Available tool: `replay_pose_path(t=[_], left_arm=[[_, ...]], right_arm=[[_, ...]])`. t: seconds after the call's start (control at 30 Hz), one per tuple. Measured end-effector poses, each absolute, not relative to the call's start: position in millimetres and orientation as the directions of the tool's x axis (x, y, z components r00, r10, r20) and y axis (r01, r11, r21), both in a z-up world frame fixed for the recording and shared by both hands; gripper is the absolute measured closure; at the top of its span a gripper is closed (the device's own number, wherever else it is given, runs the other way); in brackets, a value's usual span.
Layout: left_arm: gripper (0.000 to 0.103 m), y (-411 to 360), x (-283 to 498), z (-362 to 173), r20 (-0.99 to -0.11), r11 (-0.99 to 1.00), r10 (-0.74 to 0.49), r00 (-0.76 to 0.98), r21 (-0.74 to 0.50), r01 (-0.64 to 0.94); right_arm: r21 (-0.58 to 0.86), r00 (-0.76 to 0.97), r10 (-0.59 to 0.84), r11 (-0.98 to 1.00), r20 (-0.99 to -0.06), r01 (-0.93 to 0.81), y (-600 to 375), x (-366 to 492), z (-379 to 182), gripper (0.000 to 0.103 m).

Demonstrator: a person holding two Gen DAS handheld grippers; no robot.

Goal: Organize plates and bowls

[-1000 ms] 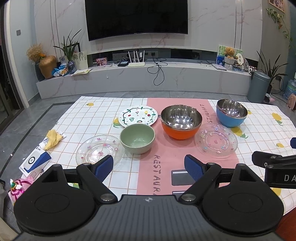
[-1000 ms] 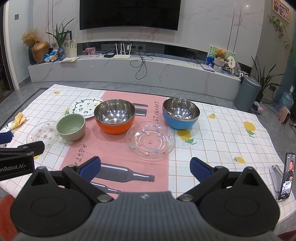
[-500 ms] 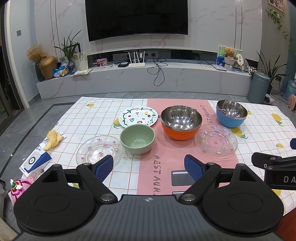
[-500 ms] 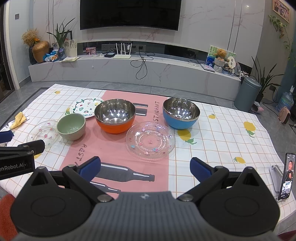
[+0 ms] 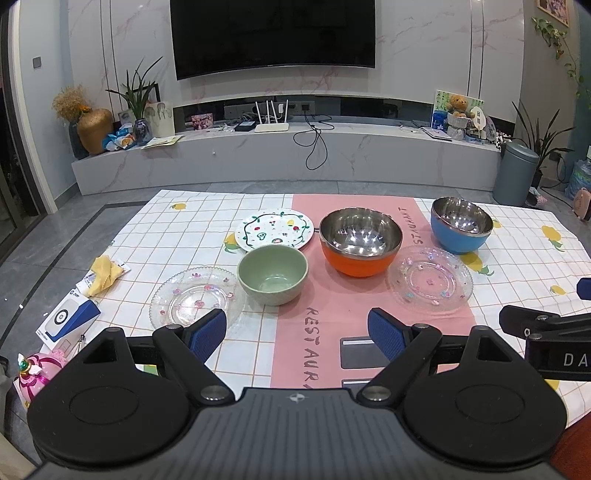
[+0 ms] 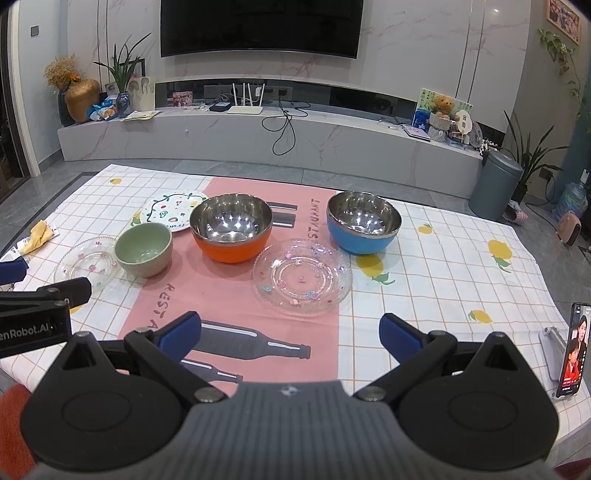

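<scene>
Plates and bowls sit spread out, none stacked, on a checked tablecloth point(image 5: 266, 199) with a pink centre strip, which is the largest thing in view; behind it a grey marble console point(image 5: 369, 155) runs under a wall-mounted television point(image 5: 273, 35), and a grey bin point(image 6: 495, 186) stands on the floor to the right. Of the dishes, the orange bowl point(image 5: 360, 242) with a steel lining stands on the pink strip near the middle; the blue bowl point(image 5: 461, 229), also steel-lined, stands well apart to its right on the checks; a clear glass plate point(image 5: 430, 282) with small flower dots lies in front of and between these two, its rim just beside the orange bowl; a second clear glass plate point(image 5: 195, 301) lies at the near left; the white patterned plate point(image 5: 274, 229) lies behind the green bowl point(image 5: 272, 274), which stands between the left glass plate and the orange bowl. The left gripper point(image 5: 297, 330) hovers over the near edge of the cloth with its blue pads wide apart and nothing between them; the right gripper point(image 6: 290, 332) hovers likewise over the printed bottle, its pads spread and empty. Smaller things lie at the margins: a blue and white box point(image 5: 68, 319) and a yellow cloth point(image 5: 103, 271) at the left, and a phone point(image 6: 572, 349) on a stand at the right.
</scene>
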State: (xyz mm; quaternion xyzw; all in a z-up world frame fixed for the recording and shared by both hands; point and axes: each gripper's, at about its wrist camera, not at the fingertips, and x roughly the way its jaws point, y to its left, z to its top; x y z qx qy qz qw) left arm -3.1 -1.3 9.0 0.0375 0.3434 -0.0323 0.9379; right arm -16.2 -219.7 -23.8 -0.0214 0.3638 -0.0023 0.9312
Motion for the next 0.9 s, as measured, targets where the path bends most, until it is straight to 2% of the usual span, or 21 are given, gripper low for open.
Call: replay_pose_path(t=[0.53,0.77,0.83,0.9], left_arm=[[0.002,-1.4,-1.8,5.7,-0.652,0.995,-0.041,0.757,0.039,0.087],[0.002,6.6,5.0,3.5,-0.656,0.995,-0.094,0.749,-0.045,0.086],[0.010,6.4,9.3,3.2,-0.657,0.996,-0.089,0.749,-0.040,0.084],[0.014,6.1,15.9,3.1,-0.665,0.996,-0.086,0.742,-0.038,0.081]], right_arm=[[-0.042,0.728,-0.017,0.999,-0.686,-0.017,-217.9,-13.7,-26.4,0.003],[-0.029,0.729,-0.008,0.999,-0.685,-0.016,-218.9,-10.9,-31.4,0.003],[-0.023,0.734,0.001,0.999,-0.679,-0.023,-218.8,-8.1,-33.0,0.003],[-0.028,0.747,0.004,0.999,-0.665,-0.030,-217.2,-4.3,-33.1,0.003]])
